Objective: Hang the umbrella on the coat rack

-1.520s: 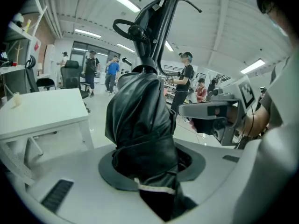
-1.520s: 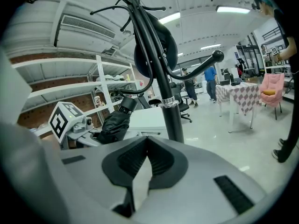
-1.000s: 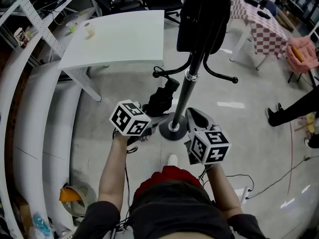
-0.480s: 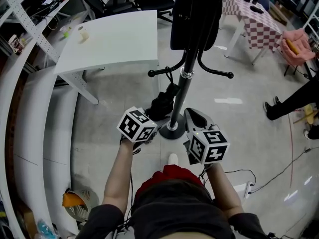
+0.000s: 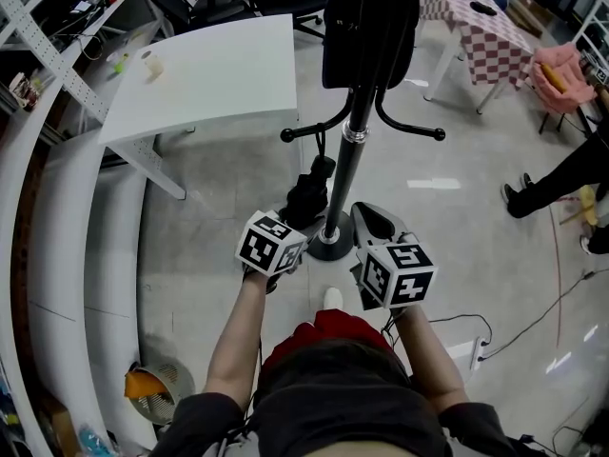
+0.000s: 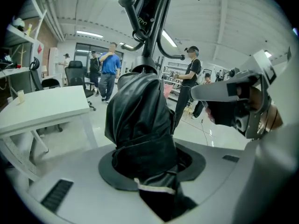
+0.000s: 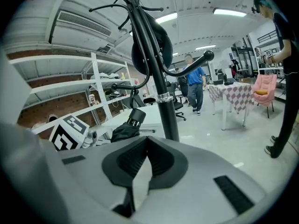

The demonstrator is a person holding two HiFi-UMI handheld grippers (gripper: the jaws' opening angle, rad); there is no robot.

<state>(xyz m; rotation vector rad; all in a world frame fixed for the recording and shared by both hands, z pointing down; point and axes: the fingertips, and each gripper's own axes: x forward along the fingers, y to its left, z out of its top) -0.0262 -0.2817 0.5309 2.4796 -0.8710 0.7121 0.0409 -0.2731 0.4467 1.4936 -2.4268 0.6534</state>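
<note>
My left tongs (image 5: 288, 225) grip the folded umbrella (image 5: 306, 196) beside the rack (image 5: 354, 155); my right tongs (image 5: 366, 219) are closed and empty.

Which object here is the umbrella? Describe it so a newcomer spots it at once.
Find the black coat rack beside the white table. Low by its round base, the left tool grips the umbrella: a short, folded black bundle, unlike the bulkier black item hanging up top.
</note>
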